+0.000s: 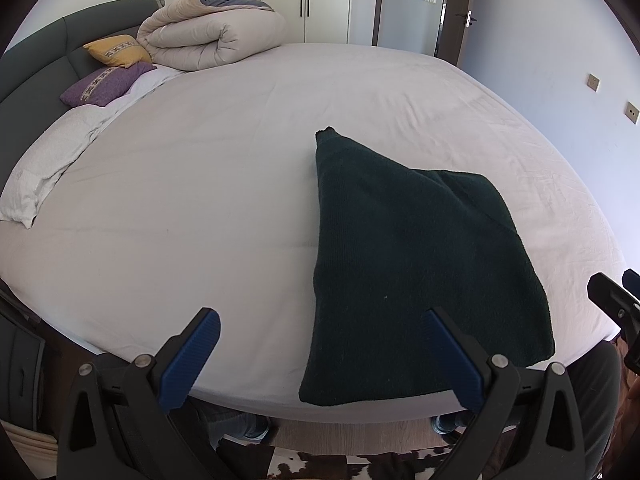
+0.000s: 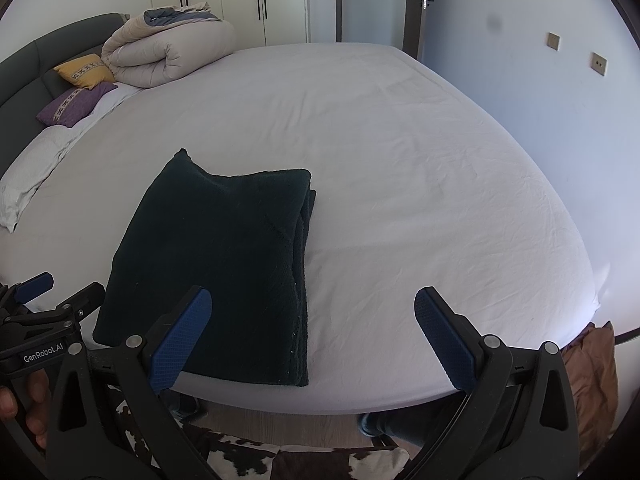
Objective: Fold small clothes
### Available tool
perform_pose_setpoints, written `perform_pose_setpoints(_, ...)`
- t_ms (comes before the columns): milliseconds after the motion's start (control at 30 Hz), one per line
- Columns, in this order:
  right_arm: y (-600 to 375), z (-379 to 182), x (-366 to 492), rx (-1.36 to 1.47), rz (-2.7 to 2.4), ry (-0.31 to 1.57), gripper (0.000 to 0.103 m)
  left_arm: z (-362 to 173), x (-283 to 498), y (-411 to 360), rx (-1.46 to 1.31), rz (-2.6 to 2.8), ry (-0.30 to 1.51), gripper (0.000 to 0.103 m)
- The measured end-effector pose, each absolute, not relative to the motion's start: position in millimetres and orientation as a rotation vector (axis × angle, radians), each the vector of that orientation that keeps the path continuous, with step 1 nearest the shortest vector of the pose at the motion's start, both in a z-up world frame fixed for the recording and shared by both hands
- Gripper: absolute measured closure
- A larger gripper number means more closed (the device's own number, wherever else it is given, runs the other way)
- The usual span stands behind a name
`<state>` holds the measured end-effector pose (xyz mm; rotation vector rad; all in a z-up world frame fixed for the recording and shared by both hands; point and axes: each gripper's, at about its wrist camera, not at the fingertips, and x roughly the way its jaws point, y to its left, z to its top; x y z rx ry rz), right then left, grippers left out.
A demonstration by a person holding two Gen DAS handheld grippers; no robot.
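A dark green knitted garment (image 1: 404,264) lies folded flat on the bed's white sheet (image 1: 200,184), near the front edge. In the right wrist view the same garment (image 2: 224,268) shows stacked layers along its right side. My left gripper (image 1: 320,344) hangs open above the bed's front edge, its right finger over the garment's near corner, holding nothing. My right gripper (image 2: 312,332) is open too, with its left finger over the garment's near edge and the rest over bare sheet. The right gripper (image 1: 616,300) also shows at the left wrist view's right border, and the left gripper (image 2: 48,300) at the right wrist view's left border.
A rolled beige duvet (image 1: 216,36), a yellow pillow (image 1: 118,51) and a purple pillow (image 1: 102,86) sit at the far left by the dark headboard (image 1: 36,60). A white pillow (image 1: 48,168) lies at the left. Wardrobe doors and a room door stand beyond. A cowhide rug (image 2: 248,460) covers the floor below.
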<state>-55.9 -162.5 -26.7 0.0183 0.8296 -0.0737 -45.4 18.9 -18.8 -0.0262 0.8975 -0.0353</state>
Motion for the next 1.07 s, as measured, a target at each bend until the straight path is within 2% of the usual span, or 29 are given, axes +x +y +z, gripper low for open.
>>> perform_pose_setpoints(1067, -168.1, -31.1, -55.3, 0.026, -0.071, 0.842, 0.0, -26.1, -45.3, 14.2, -0.013, -0.045, 0.916, 0.0)
